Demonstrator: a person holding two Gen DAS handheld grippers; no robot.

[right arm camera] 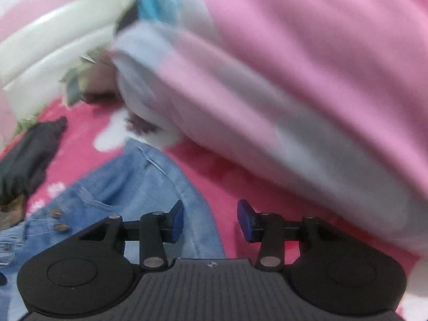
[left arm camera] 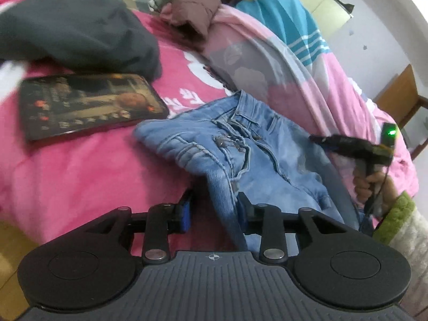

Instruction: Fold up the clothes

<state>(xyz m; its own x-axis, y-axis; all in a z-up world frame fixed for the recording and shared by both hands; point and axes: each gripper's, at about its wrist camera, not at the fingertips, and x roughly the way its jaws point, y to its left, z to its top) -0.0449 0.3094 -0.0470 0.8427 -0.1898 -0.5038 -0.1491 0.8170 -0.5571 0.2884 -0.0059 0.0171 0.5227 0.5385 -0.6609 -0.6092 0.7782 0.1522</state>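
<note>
A: Where are the jeans relative to your left claw?

B: Straight ahead of it on the pink bedspread, bunched up with the waistband at the far end. A fold of denim hangs down into the gap between your two blue pads. The pads stand apart; the fabric lies against the right-hand one, and I cannot tell whether anything is actually pinched.

A: What else lies near that claw?

B: Ahead and to its left, a dark picture-covered book or tablet lies flat on the bedspread. Beyond that is a dark grey garment. To the right of the jeans a pink-and-grey quilt is heaped up.

A: And your right claw?

B: Its jaws are spread and nothing sits between them. The left pad hovers over the edge of the jeans; the right pad is over bare bedspread. The quilt fills the view ahead and to the right, blurred. From the left wrist camera you can see that right claw at the far right edge of the jeans, held in your hand.
</note>
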